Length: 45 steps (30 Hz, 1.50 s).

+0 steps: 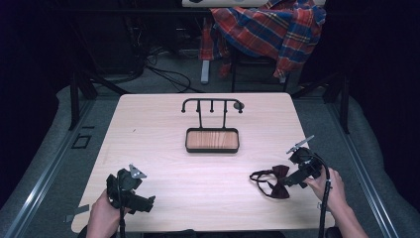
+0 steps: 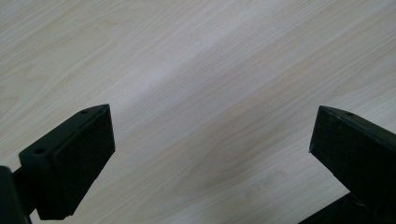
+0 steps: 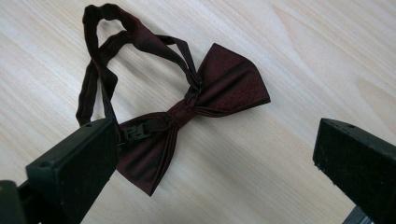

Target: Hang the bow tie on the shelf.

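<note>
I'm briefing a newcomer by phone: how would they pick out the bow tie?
Start at the wooden table and go to its near right part, beside the right gripper. The bow tie lies flat there: dark maroon fabric with a looped strap, unlike the black metal rack mid-table.

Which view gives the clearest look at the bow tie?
The right gripper view: the dark red bow tie lies close up on the table, with its knot, wings and looped strap all clear. The high view shows it small, beside the right gripper. The left gripper view offers bare tabletop.
</note>
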### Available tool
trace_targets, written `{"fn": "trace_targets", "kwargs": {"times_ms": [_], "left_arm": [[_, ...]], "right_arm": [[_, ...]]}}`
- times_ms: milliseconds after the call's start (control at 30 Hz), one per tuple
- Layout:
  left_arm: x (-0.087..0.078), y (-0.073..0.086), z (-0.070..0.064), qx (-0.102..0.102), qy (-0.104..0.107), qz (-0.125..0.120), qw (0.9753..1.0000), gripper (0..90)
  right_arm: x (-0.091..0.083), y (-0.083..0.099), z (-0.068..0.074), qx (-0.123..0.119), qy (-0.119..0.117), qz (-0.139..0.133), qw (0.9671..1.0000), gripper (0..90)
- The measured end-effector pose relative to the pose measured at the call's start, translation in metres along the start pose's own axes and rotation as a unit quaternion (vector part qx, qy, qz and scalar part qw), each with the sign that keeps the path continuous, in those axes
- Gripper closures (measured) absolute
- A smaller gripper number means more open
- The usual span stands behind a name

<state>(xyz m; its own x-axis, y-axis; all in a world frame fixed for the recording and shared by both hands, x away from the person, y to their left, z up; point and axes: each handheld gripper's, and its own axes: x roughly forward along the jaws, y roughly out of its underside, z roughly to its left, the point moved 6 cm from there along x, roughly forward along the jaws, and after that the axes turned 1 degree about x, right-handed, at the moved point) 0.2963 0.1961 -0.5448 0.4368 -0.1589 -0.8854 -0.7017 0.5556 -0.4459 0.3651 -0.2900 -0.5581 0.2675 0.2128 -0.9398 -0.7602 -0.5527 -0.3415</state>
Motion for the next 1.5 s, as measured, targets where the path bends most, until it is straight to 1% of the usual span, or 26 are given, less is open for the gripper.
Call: {"fn": "trace_targets", "kwargs": {"times_ms": [33, 67, 100, 167, 233, 267, 300, 367, 400, 433, 467, 533, 567, 700, 733, 800, 900, 967, 1100, 1200, 1233, 1300, 1333, 1367, 1433, 1500], "left_arm": [[0.0, 0.0, 0.0, 0.0, 0.002, -0.003, 1.0, 0.1], [-0.001, 0.0, 0.0, -0.005, 0.006, -0.006, 1.0, 0.1], [-0.001, 0.0, 0.001, -0.007, 0.007, -0.007, 0.9999, 0.1], [0.0, 0.0, 0.002, -0.008, 0.01, -0.004, 0.9999, 0.1], [0.0, 0.0, 0.001, -0.008, 0.012, -0.005, 0.9999, 0.1], [-0.001, 0.001, 0.001, -0.006, 0.01, -0.005, 0.9999, 0.1], [-0.001, 0.001, 0.001, -0.004, 0.011, -0.007, 0.9999, 0.1], [-0.001, 0.001, 0.001, -0.004, 0.012, -0.008, 0.9999, 0.1], [-0.001, 0.001, 0.001, -0.004, 0.013, -0.007, 0.9999, 0.1], [-0.001, 0.001, 0.001, -0.004, 0.013, -0.006, 0.9999, 0.1], [-0.001, 0.001, 0.001, -0.004, 0.014, -0.007, 0.9999, 0.1], [-0.001, 0.001, 0.0, -0.004, 0.014, -0.007, 0.9999, 0.1], [-0.001, 0.001, 0.0, -0.004, 0.015, -0.007, 0.9999, 0.1], [0.0, 0.001, 0.001, -0.005, 0.014, -0.004, 0.9999, 0.1], [0.0, 0.001, 0.001, -0.005, 0.014, -0.004, 0.9999, 0.1], [0.0, 0.001, 0.001, -0.005, 0.013, -0.004, 0.9999, 0.1], [0.0, 0.001, 0.001, -0.005, 0.013, -0.003, 0.9999, 0.1], [0.0, 0.001, 0.001, -0.002, 0.013, -0.001, 0.9999, 0.1], [0.0, 0.001, 0.0, 0.0, 0.012, -0.001, 0.9999, 0.1], [0.0, 0.001, 0.0, 0.0, 0.013, -0.001, 0.9999, 0.1], [0.001, 0.001, 0.0, 0.0, 0.016, 0.001, 0.9999, 0.1], [0.002, 0.001, 0.0, -0.001, 0.019, 0.006, 0.9998, 0.1], [0.001, 0.001, -0.001, 0.001, 0.019, 0.006, 0.9998, 0.1], [0.001, 0.001, -0.001, 0.001, 0.02, 0.005, 0.9998, 0.1], [0.0, 0.001, 0.0, 0.002, 0.02, -0.002, 0.9998, 0.1], [0.0, 0.002, 0.001, 0.001, 0.021, -0.003, 0.9998, 0.1]], "right_arm": [[0.0, 0.0, 0.0, 0.0, 0.0, 0.0, 1.0, 0.2], [0.0, 0.0, 0.0, -0.003, 0.001, -0.002, 1.0, 0.2], [-0.001, -0.002, -0.001, -0.004, 0.008, -0.008, 0.9999, 0.2], [-0.002, -0.003, -0.001, -0.005, 0.004, -0.008, 0.9999, 0.2], [-0.001, -0.004, -0.002, -0.007, 0.007, -0.007, 0.9999, 0.2], [-0.002, -0.004, -0.002, -0.013, 0.005, -0.001, 0.9999, 0.2], [-0.001, -0.006, -0.001, -0.01, 0.003, -0.005, 0.9999, 0.2], [0.0, -0.008, 0.0, -0.011, 0.008, -0.006, 0.9999, 0.2], [-0.001, -0.009, 0.0, -0.015, 0.01, -0.002, 0.9998, 0.2], [-0.003, -0.012, -0.001, -0.013, 0.009, -0.006, 0.9999, 0.2], [-0.004, -0.015, 0.0, -0.006, 0.002, -0.014, 0.9999, 0.2], [-0.006, -0.021, 0.001, -0.009, 0.001, -0.021, 0.9997, 0.3], [-0.005, -0.023, 0.002, -0.006, -0.001, -0.028, 0.9996, 0.3], [-0.001, -0.032, 0.01, -0.034, 0.005, -0.02, 0.9992, 0.6], [-0.001, -0.034, 0.011, -0.046, 0.003, -0.016, 0.9988, 0.6], [-0.001, -0.038, 0.013, -0.054, 0.007, -0.017, 0.9984, 0.7], [0.0, -0.04, 0.013, -0.056, 0.0, -0.02, 0.9982, 0.6], [0.0, -0.04, 0.01, -0.06, 0.006, -0.02, 0.998, 0.3], [0.001, -0.045, 0.009, -0.066, 0.005, -0.026, 0.9975, 0.2], [0.005, -0.05, 0.011, -0.079, 0.008, -0.019, 0.9967, 0.2], [0.007, -0.051, 0.011, -0.087, 0.009, -0.012, 0.9961, 0.2], [0.009, -0.054, 0.011, -0.094, 0.009, -0.006, 0.9955, 0.2], [0.011, -0.055, 0.011, -0.092, 0.009, -0.012, 0.9957, 0.2], [0.013, -0.057, 0.01, -0.102, 0.009, -0.005, 0.9948, 0.2], [0.015, -0.059, 0.01, -0.103, 0.01, -0.004, 0.9946, 0.2], [0.018, -0.062, 0.01, -0.108, 0.01, -0.001, 0.9941, 0.2]]}}
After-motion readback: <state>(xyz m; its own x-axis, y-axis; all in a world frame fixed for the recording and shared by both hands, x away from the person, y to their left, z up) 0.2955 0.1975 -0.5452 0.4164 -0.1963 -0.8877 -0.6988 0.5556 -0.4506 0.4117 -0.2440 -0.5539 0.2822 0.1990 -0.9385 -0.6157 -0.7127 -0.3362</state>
